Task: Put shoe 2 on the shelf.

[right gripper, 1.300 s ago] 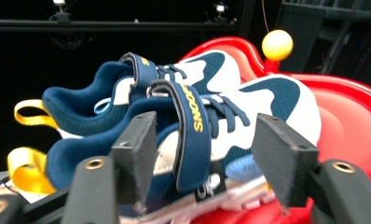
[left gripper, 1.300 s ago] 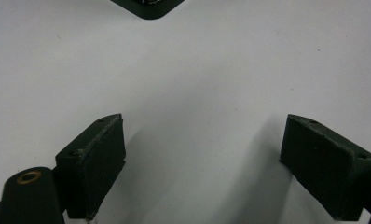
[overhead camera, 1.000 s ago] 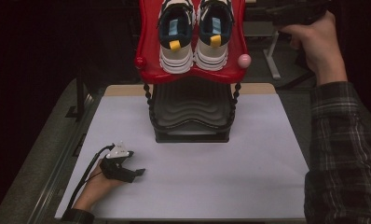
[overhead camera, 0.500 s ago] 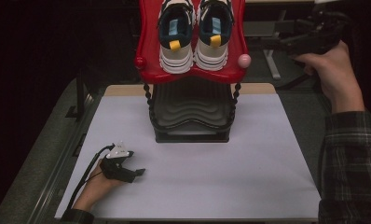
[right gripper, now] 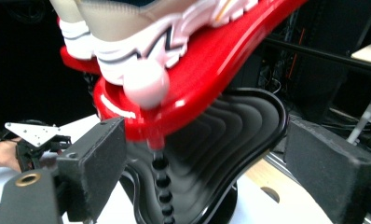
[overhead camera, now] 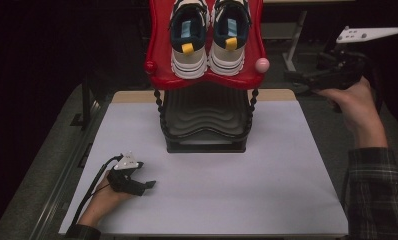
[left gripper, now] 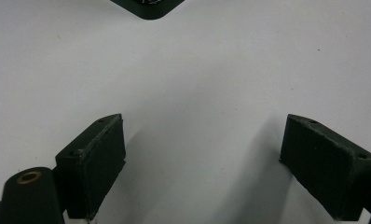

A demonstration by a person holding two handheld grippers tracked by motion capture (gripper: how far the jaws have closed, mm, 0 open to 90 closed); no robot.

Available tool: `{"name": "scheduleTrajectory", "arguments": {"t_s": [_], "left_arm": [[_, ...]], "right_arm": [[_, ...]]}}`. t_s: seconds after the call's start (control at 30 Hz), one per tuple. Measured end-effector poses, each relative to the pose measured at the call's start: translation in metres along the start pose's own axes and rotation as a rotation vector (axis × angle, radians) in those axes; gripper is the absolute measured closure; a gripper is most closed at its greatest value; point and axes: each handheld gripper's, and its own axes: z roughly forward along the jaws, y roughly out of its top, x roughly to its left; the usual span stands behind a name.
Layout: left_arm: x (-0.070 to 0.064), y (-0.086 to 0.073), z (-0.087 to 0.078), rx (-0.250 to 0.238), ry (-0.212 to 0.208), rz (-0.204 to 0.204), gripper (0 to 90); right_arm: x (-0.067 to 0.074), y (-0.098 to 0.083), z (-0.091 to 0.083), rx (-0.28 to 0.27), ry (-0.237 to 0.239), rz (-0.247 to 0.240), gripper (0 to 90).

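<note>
High view: I see the two-tier shoe rack (overhead camera: 205, 100) standing at the far edge of the surface (overhead camera: 267, 190), centred, with its red top shelf (overhead camera: 157, 50) carrying a pair of sneakers (overhead camera: 207, 40) side by side, heels toward me. A pink ball knob (overhead camera: 262, 65) caps the shelf's right near corner. My right gripper (overhead camera: 299, 79) is held in the air off the far right corner of the surface, pointing left toward that knob and clear of it; its jaws have just been opening, with nothing between them. My left gripper (overhead camera: 148, 185) rests near the near left corner of the surface, well apart from the rack. Left gripper view: the jaws are spread wide over bare white surface (left gripper: 193, 70), gripping nothing; a dark corner of the rack base (left gripper: 146, 7) shows at the top. Right gripper view: the jaws stand spread; the knob (right gripper: 146, 86) and red shelf edge (right gripper: 211, 79) lie ahead, just beyond the left jaw, and I cannot tell any contact. The black lower shelf (right gripper: 221, 144) sits beneath.
</note>
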Motion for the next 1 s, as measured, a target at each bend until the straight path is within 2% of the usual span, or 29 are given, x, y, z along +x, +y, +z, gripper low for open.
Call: {"name": "scheduleTrajectory", "arguments": {"t_s": [0.1, 0.2, 0.23, 0.27, 0.3, 0.33, 0.37, 0.5, 0.53, 0.6, 0.67, 0.7, 0.73, 0.87, 0.9, 1.0], "left_arm": [[0.000, 0.000, 0.000, -0.003, 0.002, 0.001, 12.8], [0.000, 0.000, 0.000, -0.003, 0.002, 0.001, 12.9], [0.000, 0.000, 0.000, -0.003, 0.002, 0.000, 12.8], [0.000, 0.000, 0.000, -0.003, 0.002, 0.001, 12.8], [0.000, 0.000, 0.000, -0.003, 0.002, 0.000, 12.9], [0.000, 0.000, 0.000, -0.003, 0.002, 0.001, 12.9], [0.000, 0.000, 0.000, -0.003, 0.002, 0.000, 12.9], [0.000, 0.000, 0.000, -0.003, 0.002, 0.000, 12.9], [0.000, 0.000, 0.000, -0.003, 0.001, 0.000, 12.9], [0.000, 0.000, 0.000, -0.004, 0.002, 0.000, 12.9], [0.000, 0.000, 0.000, -0.005, 0.003, 0.000, 12.9], [0.000, 0.000, 0.000, -0.005, 0.003, 0.000, 12.9], [0.000, 0.000, 0.000, -0.005, 0.003, -0.001, 12.9], [0.000, 0.000, 0.000, -0.005, 0.003, 0.000, 12.9], [0.000, 0.000, 0.000, -0.005, 0.003, 0.000, 12.9], [0.000, 0.000, 0.000, -0.005, 0.003, -0.001, 12.9]], "right_arm": [[0.002, -0.018, 0.000, 0.014, -0.009, 0.010, 12.9], [0.002, -0.027, 0.000, 0.021, -0.010, 0.016, 12.9], [0.002, -0.036, 0.000, 0.034, -0.014, 0.027, 12.9], [0.002, -0.036, 0.000, 0.034, -0.014, 0.027, 12.9], [0.002, -0.046, 0.001, 0.044, -0.017, 0.035, 12.9], [0.002, -0.046, 0.001, 0.044, -0.017, 0.035, 12.9], [0.003, -0.056, 0.001, 0.050, -0.018, 0.047, 12.9], [0.003, -0.071, 0.001, 0.055, -0.016, 0.064, 12.5], [0.003, -0.083, 0.000, 0.058, -0.015, 0.079, 12.5], [0.003, -0.087, 0.000, 0.059, -0.016, 0.084, 12.5], [0.003, -0.102, 0.000, 0.064, -0.023, 0.099, 12.5], [0.003, -0.102, 0.000, 0.064, -0.023, 0.099, 12.5], [0.003, -0.114, 0.000, 0.073, -0.034, 0.111, 12.5], [0.002, -0.129, 0.000, 0.086, -0.047, 0.129, 12.5], [0.002, -0.141, 0.001, 0.092, -0.063, 0.144, 12.5], [0.003, -0.150, 0.002, 0.103, -0.087, 0.148, 12.5]]}}
